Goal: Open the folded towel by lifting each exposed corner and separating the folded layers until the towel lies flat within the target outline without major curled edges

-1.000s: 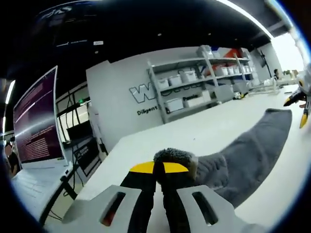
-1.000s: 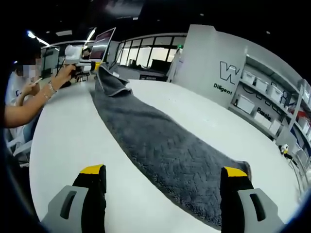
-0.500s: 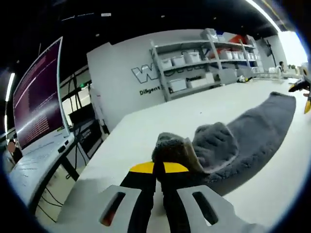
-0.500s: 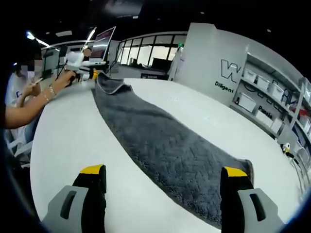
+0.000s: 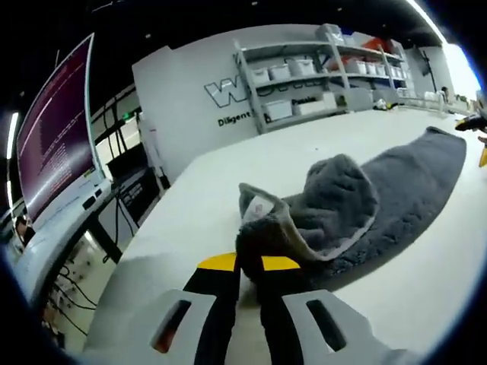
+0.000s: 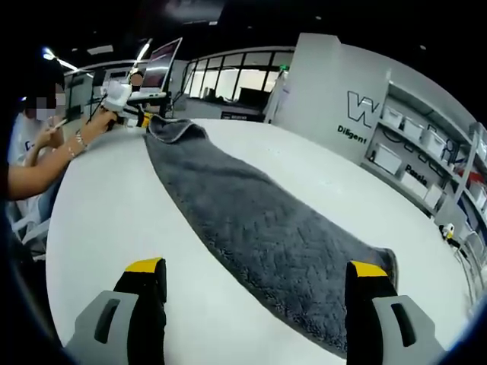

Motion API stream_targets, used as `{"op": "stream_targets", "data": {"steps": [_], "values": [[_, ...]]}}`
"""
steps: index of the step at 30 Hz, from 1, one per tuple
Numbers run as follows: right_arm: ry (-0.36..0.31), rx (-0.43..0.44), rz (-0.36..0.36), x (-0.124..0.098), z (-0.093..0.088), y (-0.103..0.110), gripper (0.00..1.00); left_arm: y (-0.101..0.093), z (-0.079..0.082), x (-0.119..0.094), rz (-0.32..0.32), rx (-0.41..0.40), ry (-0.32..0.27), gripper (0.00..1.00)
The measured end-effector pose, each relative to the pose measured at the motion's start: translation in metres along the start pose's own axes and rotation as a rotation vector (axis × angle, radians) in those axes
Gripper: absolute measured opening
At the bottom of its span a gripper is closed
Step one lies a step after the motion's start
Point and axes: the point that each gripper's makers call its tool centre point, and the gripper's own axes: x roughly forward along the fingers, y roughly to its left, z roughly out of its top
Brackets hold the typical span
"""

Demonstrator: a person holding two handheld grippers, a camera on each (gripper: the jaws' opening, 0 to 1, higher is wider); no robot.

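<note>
A large room with a grey lettered wall and white storage shelves was seen behind a broad white round-edged table, on which the work was laid.

In the left gripper view, the left gripper, with its yellow-tipped black jaws pressed together, was pinching one end of the long dark grey terry towel. That pinched end was bunched and folded back over itself, so that a pale hem and a small white label were exposed just above the jaws. From the fold, the rest of the towel was stretched flat across the table toward the far right, where a yellow-and-black tip of the other gripper was glimpsed at the edge. A big monitor with purple text was seen at the left, beyond the table edge.

In the right gripper view, the right gripper was held spread wide, with nothing between its jaws. The near end of the towel lay between and just ahead of them, closer to the right jaw. The towel ran as a narrow strip away to the far end, where it was raised at the left gripper. A person's forearm was seen there, above the table's left edge.
</note>
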Motion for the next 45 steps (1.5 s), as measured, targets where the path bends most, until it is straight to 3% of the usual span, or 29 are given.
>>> {"op": "stream_targets", "data": {"steps": [2,6,14,17,22,25,27,29,36,42,45], "values": [[0.001,-0.001,0.001,0.000,0.000,0.000,0.99,-0.003,0.007,-0.003,-0.025,0.046,-0.038,0.16],[0.003,-0.002,0.000,0.000,0.000,0.001,0.99,-0.007,0.011,-0.009,-0.052,0.100,-0.049,0.25],[0.010,-0.008,0.000,0.001,-0.002,0.002,0.99,-0.017,0.017,-0.011,-0.110,0.244,-0.094,0.31],[0.014,-0.009,0.001,0.002,-0.002,0.000,0.99,-0.021,0.028,-0.015,-0.120,0.345,-0.136,0.32],[0.020,-0.013,0.002,0.004,-0.002,-0.001,0.99,-0.038,0.030,-0.013,-0.172,0.510,-0.124,0.29],[0.019,-0.014,0.002,0.003,-0.002,-0.001,0.99,-0.042,0.030,-0.010,-0.180,0.522,-0.116,0.23],[0.018,-0.011,0.003,0.004,-0.001,-0.002,0.99,-0.043,0.030,-0.009,-0.184,0.531,-0.116,0.14],[0.018,-0.011,0.002,0.004,-0.001,-0.002,0.99,-0.043,0.031,-0.009,-0.183,0.521,-0.120,0.08],[0.024,-0.020,0.004,0.004,-0.002,0.001,0.99,-0.031,0.037,-0.006,-0.152,0.278,-0.153,0.05],[0.025,-0.022,0.006,0.003,-0.003,0.003,0.99,0.004,0.029,-0.002,-0.032,-0.012,-0.140,0.05],[0.024,-0.021,0.005,0.003,-0.003,0.004,0.99,0.015,0.019,-0.001,0.015,-0.018,-0.112,0.05]]}}
